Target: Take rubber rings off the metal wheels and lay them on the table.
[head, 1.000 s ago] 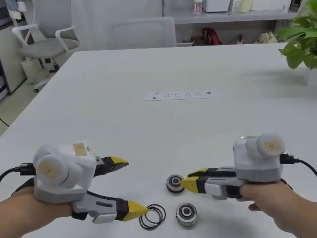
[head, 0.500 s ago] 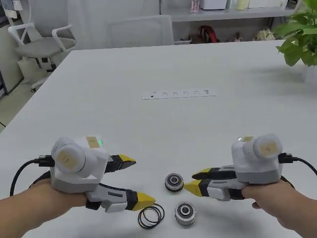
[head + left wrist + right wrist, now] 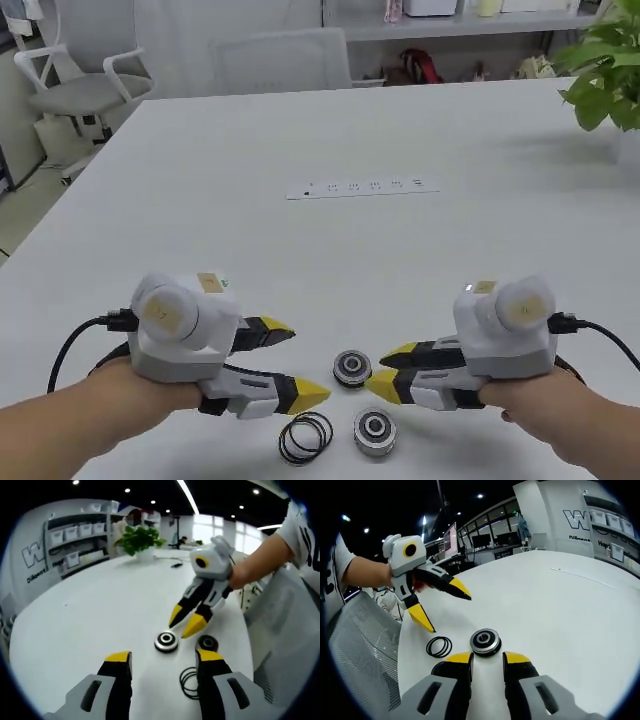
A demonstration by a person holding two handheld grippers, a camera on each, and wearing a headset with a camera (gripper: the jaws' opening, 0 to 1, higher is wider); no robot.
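Note:
Two metal wheels lie near the table's front edge: one (image 3: 352,367) between both grippers' tips, the other (image 3: 375,431) closer to me. Loose black rubber rings (image 3: 305,437) lie flat just left of the nearer wheel. My left gripper (image 3: 295,362) is open, its jaws wide apart above the rings and left of the farther wheel (image 3: 166,641). My right gripper (image 3: 388,368) is open by a narrow gap, nothing between its jaws, its tips just short of that wheel (image 3: 485,641). In the right gripper view the rings (image 3: 439,646) lie under the left gripper (image 3: 446,610).
A white power strip (image 3: 362,187) lies flat at mid table. A green plant (image 3: 605,80) stands at the far right. Office chairs (image 3: 85,90) stand beyond the far left corner. The white table (image 3: 300,260) is bare between the strip and the wheels.
My left gripper has moved right and forward, closer to the wheels, still open. The right gripper has edged slightly left. Wheels and rings lie where they were.

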